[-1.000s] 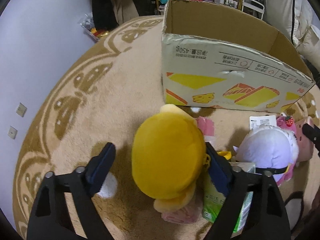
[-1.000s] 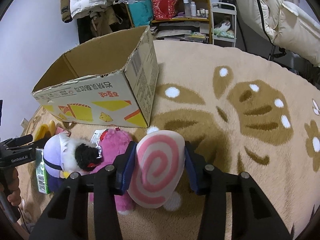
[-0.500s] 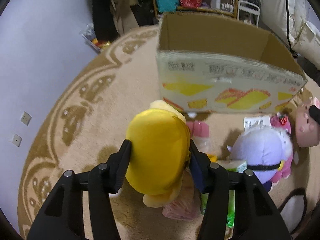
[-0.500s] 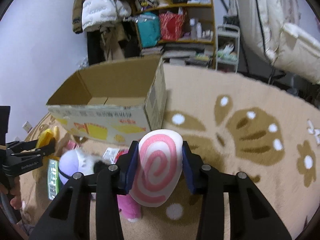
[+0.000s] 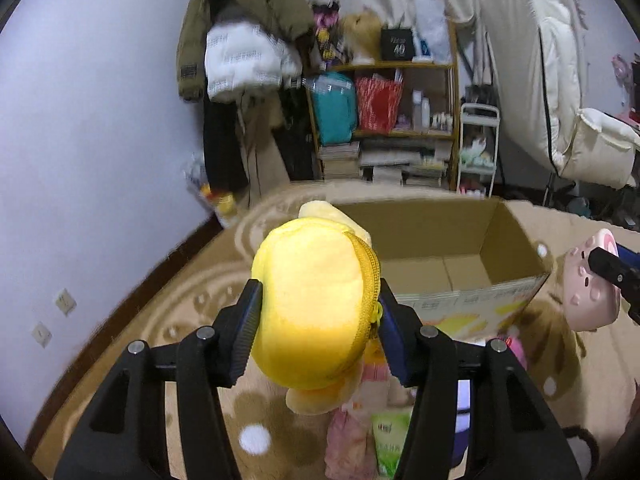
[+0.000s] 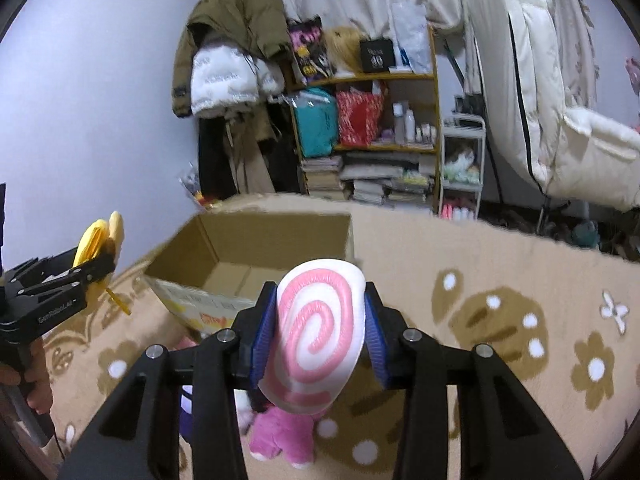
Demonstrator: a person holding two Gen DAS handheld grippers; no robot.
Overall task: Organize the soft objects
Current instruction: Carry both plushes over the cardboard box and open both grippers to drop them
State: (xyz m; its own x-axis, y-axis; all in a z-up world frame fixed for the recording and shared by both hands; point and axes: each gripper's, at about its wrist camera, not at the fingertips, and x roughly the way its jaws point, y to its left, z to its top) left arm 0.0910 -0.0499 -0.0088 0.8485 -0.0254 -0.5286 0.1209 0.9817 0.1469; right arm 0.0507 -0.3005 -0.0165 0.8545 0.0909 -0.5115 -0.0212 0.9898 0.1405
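My left gripper (image 5: 318,320) is shut on a yellow plush toy (image 5: 316,308) and holds it up above the rug, just in front of the open cardboard box (image 5: 440,264). My right gripper (image 6: 320,336) is shut on a pink-and-white swirl plush (image 6: 318,336), held in the air near the box (image 6: 248,256). The swirl plush shows from behind at the right edge of the left wrist view (image 5: 588,288). The left gripper with the yellow plush (image 6: 98,240) shows at the left of the right wrist view. The box looks empty inside.
On the beige flower-pattern rug (image 6: 500,320) lie a pink plush (image 6: 280,436), a purple-and-white plush (image 6: 188,400) and a green packet (image 5: 392,440). Behind the box stand a cluttered shelf (image 5: 384,120), hanging coats (image 5: 240,40) and a white trolley (image 6: 460,168).
Both grippers have risen from the rug with their plush toys and now stand higher, near the box's open top. The left gripper closed on the yellow plush about a second ago.
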